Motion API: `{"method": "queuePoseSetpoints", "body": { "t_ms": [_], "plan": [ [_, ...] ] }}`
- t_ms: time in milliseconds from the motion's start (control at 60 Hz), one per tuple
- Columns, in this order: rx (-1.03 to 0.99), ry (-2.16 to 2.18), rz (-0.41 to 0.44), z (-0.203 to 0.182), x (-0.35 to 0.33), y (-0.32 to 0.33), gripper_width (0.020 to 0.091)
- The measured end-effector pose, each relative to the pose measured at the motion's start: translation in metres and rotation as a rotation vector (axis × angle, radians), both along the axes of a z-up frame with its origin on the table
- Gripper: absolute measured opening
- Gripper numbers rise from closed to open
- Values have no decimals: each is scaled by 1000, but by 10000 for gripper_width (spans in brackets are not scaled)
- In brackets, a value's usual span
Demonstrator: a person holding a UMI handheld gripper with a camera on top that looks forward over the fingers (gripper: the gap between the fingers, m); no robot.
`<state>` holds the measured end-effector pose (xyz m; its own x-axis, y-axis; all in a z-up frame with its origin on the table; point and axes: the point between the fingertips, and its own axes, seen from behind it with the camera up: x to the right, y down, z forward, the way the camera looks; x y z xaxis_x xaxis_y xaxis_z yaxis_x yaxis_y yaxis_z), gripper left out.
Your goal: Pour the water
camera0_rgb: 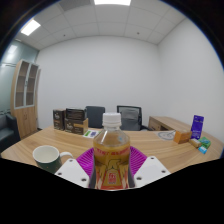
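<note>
A clear bottle (112, 150) with a white cap and amber drink in it stands upright between my fingers, its label facing me. My gripper (112, 166) is shut on the bottle, the purple pads (90, 159) pressing on both its sides. To the left of the fingers a white mug (46, 156) with a dark inside stands on the wooden table (165, 148). The bottle's base is hidden below the fingers.
Beyond the bottle, dark boxes (70, 121) stand on the table and office chairs (130, 116) behind it. At the far right are a brown box (182, 137), a purple item (197, 126) and small things. A shelf unit (25, 97) stands at the left wall.
</note>
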<state>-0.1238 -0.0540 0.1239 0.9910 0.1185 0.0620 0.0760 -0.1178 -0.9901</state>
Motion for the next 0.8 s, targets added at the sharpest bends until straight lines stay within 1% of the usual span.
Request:
{"method": "queuePoseSetpoints", "body": {
  "t_ms": [83,150,200,350,400,483,517,600,633,683,700,750,800],
  "plan": [
    [25,-17,-1,-7,10,5,446],
    [-6,-22,1,-25,6,6,448],
    [-26,-13,4,-31,7,8,452],
    [5,53,-18,-29,18,7,480],
    [18,85,-22,-28,20,6,480],
    [33,89,-39,-26,25,3,518],
    [38,91,-52,-29,20,1,535],
    [38,52,-37,-28,19,0,602],
    [23,37,-34,-31,19,-1,674],
    [-2,33,-24,-34,18,-6,837],
    [-2,37,-20,-33,18,-9,860],
    [5,61,9,-29,12,-18,827],
    [10,60,29,-25,10,-29,841]
  ]
}}
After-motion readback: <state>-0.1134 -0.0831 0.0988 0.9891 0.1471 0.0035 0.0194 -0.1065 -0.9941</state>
